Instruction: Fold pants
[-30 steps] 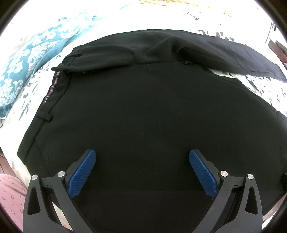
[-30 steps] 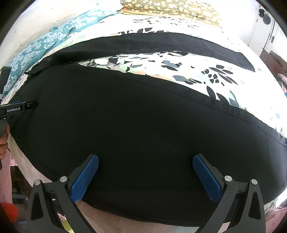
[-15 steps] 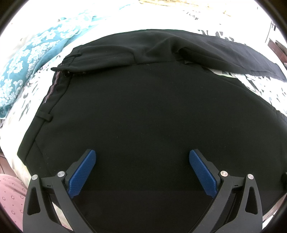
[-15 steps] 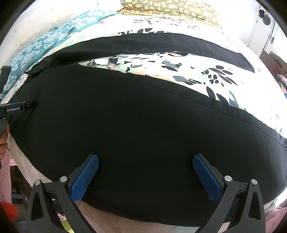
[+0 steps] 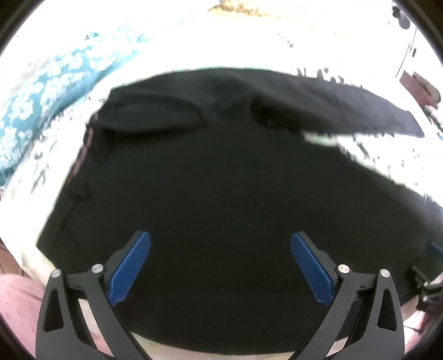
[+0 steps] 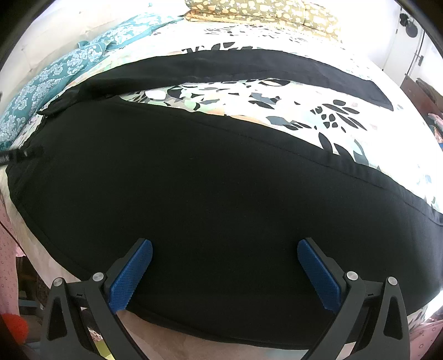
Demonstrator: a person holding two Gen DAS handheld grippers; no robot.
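A pair of black pants (image 6: 210,188) lies spread flat on a bed (image 6: 318,110) covered with a white sheet printed with dark leaves. In the right wrist view the near leg fills most of the frame, running from left to right along the bed's front edge, while the far leg (image 6: 249,69) stretches across behind it, and a strip of the leafy sheet shows between the two. The legs meet at the left, where the waist end (image 5: 91,144) lies; in the left wrist view, which is blurred, the waistband runs down the left side of the dark cloth with a pale striped lining showing at its edge, and the top of the pants is folded over just above it. The left gripper (image 5: 220,265) hangs over the seat and upper part of the pants, its jaws spread wide with nothing between the blue pads (image 5: 130,267). The right gripper (image 6: 224,272) hangs over the near leg close to the front hem of the bed, its jaws spread wide too and gripping nothing. A teal patterned blanket (image 6: 55,74) lies at the far left of the bed, and an olive flowered pillow (image 6: 263,11) sits at the far end.
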